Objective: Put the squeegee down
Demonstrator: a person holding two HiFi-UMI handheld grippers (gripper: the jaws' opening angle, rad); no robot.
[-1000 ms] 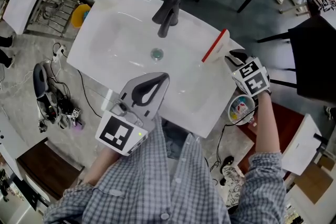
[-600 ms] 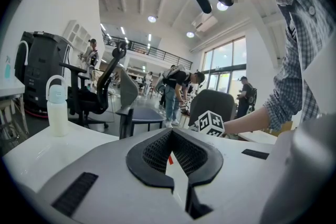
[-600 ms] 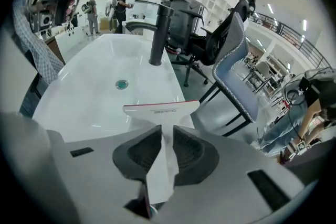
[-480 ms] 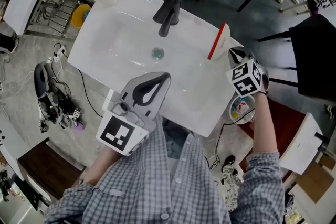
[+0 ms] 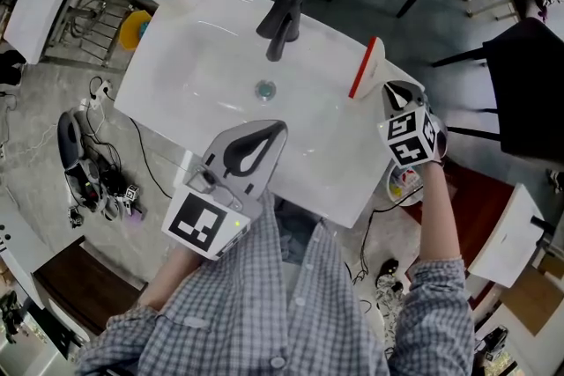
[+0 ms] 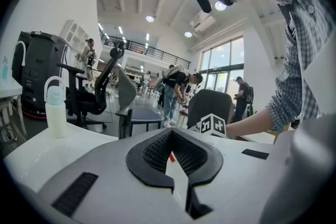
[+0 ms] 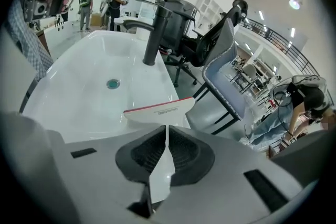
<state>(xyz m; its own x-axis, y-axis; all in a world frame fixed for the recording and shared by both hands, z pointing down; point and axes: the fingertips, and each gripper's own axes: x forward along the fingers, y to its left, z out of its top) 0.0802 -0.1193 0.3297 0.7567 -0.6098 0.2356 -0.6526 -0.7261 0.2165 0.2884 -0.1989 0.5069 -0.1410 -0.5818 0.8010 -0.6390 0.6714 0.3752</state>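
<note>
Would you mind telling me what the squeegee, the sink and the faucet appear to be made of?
White squeegee with red blade edge: seemingly smooth plastic; the red strip is probably rubber. White sink basin: glossy, likely ceramic, judging by its reflections. Dark faucet: probably matte-coated metal, as it shows no glare.

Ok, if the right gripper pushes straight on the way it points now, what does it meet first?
Probably the sink's far right rim. The squeegee held in the right gripper leads, and its blade is at or just above that rim. Past it stands the grey chair. Depth is unclear.
</note>
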